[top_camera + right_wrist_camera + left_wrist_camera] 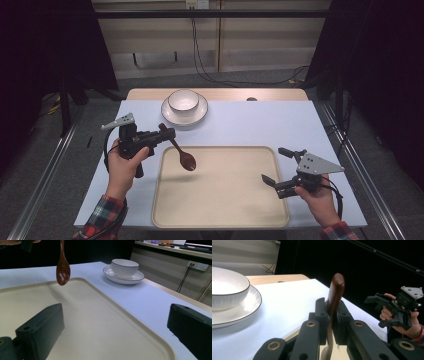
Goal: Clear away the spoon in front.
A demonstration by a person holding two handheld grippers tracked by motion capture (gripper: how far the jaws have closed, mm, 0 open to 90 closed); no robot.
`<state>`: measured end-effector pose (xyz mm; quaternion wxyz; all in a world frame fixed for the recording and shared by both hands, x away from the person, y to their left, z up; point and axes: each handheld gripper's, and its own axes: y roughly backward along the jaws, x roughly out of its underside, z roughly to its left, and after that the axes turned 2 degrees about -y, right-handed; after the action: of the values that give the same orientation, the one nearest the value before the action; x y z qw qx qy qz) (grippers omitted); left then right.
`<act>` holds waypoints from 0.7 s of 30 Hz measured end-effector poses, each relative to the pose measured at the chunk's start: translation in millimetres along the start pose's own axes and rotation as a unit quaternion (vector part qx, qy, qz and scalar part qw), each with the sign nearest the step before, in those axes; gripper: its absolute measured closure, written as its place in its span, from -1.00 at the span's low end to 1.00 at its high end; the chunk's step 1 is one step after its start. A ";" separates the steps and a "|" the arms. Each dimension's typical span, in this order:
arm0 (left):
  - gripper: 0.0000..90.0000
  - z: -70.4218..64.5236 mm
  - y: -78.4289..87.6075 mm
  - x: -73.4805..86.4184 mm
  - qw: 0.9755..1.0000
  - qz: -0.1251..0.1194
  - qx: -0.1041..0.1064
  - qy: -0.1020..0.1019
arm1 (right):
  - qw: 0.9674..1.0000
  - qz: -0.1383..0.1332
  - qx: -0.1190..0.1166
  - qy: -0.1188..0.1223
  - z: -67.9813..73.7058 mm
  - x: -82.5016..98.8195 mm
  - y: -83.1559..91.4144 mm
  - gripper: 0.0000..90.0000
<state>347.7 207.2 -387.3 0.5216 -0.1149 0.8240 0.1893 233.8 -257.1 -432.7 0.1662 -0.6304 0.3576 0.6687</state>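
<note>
At the left of the table, the left gripper (167, 134) is clamped on the handle of a wooden spoon (179, 148), its jaws closed tight around the stem. The spoon is dark reddish-brown and glossy, with a slim handle and an oval bowl; it hangs tilted, bowl end down, above the near-left corner of the beige tray (220, 212), and its rounded handle tip sticks up past the jaws. Behind the tray, a white bowl (183, 100) with a thin dark rim sits on a white plate (170, 116). At the right, the right gripper (277, 167) hovers over the tray's right edge, jaws spread wide and holding nothing.
</note>
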 end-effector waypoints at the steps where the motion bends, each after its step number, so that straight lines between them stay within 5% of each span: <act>1: 0.86 -0.1 0.1 0.8 1.000 0.002 0.001 0.001 | 1.000 0.000 0.000 -0.001 0.0 0.0 0.0 -0.99; 21: 0.85 -6.0 -0.2 15.1 0.999 0.035 0.033 0.007 | 1.000 0.002 -0.006 0.003 1.5 0.2 -1.3 -0.99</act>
<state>336.4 204.6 -398.7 0.5120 -0.0697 0.8371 0.1796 233.6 -255.2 -433.3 0.1602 -0.6328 0.3556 0.6689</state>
